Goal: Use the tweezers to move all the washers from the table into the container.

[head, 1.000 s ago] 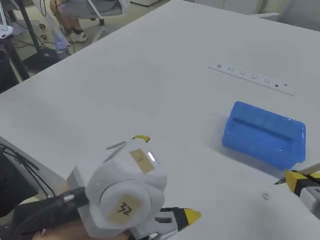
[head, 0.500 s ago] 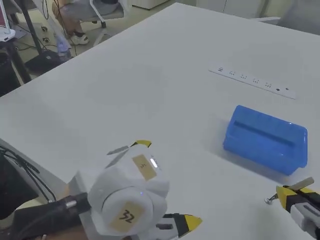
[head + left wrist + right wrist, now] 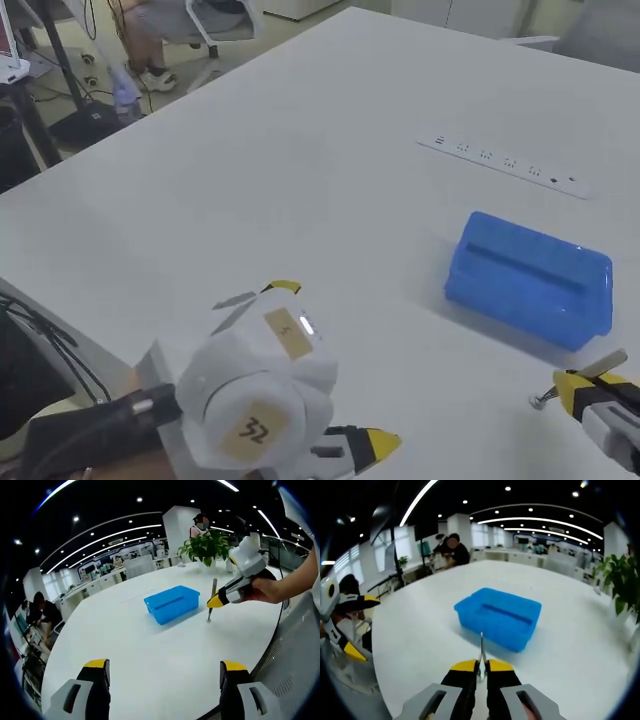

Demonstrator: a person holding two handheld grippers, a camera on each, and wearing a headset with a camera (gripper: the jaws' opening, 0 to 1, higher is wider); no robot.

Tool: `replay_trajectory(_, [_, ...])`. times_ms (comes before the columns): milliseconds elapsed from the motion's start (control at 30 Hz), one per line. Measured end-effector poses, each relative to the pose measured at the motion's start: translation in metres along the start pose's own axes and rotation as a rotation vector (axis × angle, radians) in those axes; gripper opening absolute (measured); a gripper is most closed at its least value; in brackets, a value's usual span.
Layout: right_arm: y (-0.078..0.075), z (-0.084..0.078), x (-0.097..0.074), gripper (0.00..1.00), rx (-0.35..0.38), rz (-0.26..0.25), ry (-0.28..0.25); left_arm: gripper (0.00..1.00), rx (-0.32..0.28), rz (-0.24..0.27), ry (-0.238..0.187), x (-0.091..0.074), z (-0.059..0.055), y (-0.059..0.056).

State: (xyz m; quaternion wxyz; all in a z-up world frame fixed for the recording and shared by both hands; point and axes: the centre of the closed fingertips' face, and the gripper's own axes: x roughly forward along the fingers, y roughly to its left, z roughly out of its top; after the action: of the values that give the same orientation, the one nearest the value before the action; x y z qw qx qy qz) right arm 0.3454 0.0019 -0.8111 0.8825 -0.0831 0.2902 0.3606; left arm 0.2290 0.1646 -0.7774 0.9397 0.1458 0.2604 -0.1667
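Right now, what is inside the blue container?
In the right gripper view, the blue container shows a bare blue floor with nothing discernible lying on it. Its near wall covers the front strip of the floor, so that part cannot be checked.

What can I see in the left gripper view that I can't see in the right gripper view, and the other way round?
Left gripper view: the left gripper with its jaws open, and a hand holding the right gripper seen from outside, its tweezers pointing down at the table. Right gripper view: the right gripper's jaws shut on the tweezers, seen lengthwise, and the left gripper at the left edge. Both: the blue container, the table and a potted plant.
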Motion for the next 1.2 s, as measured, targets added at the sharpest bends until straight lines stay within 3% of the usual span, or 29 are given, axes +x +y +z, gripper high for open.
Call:
replay_trajectory(167, [-0.003, 0.026, -0.005, 0.03, 0.0, 0.004, -0.059, 0.93, -0.002, -0.001, 0.0, 0.0, 0.0, 0.0])
replay_trajectory(400, [-0.015, 0.082, -0.009, 0.03, -0.026, -0.027, -0.181, 0.92, -0.001, -0.003, 0.005, 0.0, -0.001, -0.001])
replay_trajectory(533, [-0.031, 0.094, 0.003, 0.03, -0.037, -0.065, -0.187, 0.92, 0.001, -0.004, 0.005, 0.0, -0.001, -0.001])
replay_trajectory(867, [-0.053, 0.073, 0.044, 0.03, -0.063, -0.114, -0.091, 0.92, 0.001, -0.002, 0.009, 0.0, -0.002, 0.0])
replay_trajectory(1033, [-0.059, 0.058, 0.055, 0.03, -0.02, -0.109, -0.039, 0.92, 0.003, -0.002, 0.013, 0.0, -0.003, 0.0])
replay_trajectory(1200, [-0.061, 0.051, 0.064, 0.03, 0.012, -0.1, -0.023, 0.91, 0.005, -0.004, 0.016, 0.0, -0.003, -0.001])
